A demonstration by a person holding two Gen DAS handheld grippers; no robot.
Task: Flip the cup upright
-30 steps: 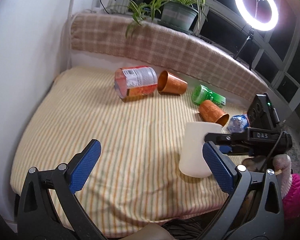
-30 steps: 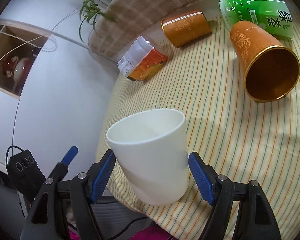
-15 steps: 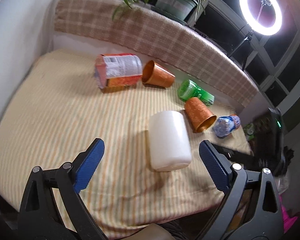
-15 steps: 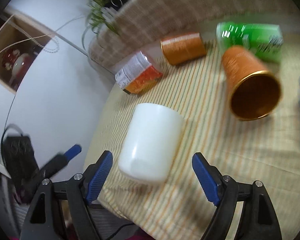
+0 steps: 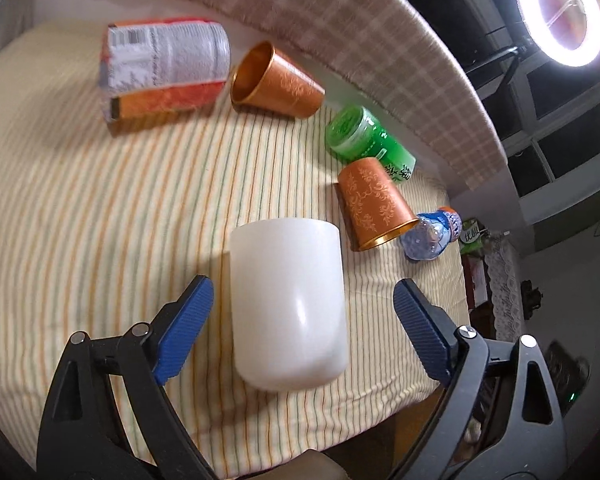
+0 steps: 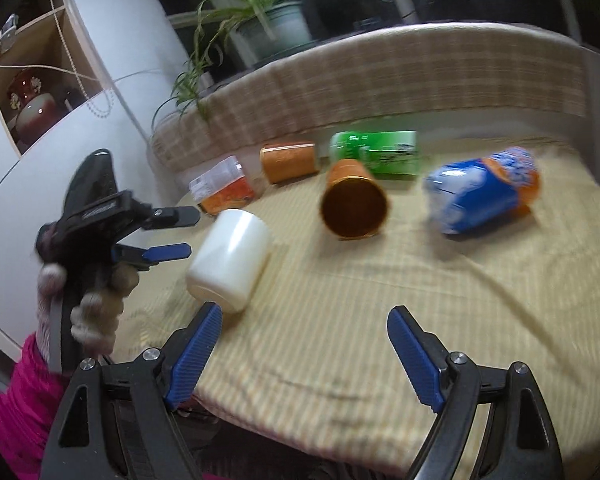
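Note:
A white cup (image 5: 288,304) lies on its side on the striped cloth near the table's front edge; it also shows in the right wrist view (image 6: 230,260). My left gripper (image 5: 304,320) is open, its blue pads (image 5: 184,320) on either side of the cup, apart from it. In the right wrist view the left gripper (image 6: 168,232) sits just left of the cup. My right gripper (image 6: 304,352) is open and empty, pulled back to the right of the cup over the front edge.
Two orange cups (image 5: 276,80) (image 5: 374,204) lie on their sides, with a green bottle (image 5: 366,144), a blue bottle (image 5: 432,234) and a labelled can (image 5: 164,72). A checked bolster (image 5: 340,32) lines the back. A ring light (image 5: 560,12) stands right.
The white cup went from upright between my right gripper's pads to lying on its side. My right gripper drew back and turned right. My left gripper moved in around the cup.

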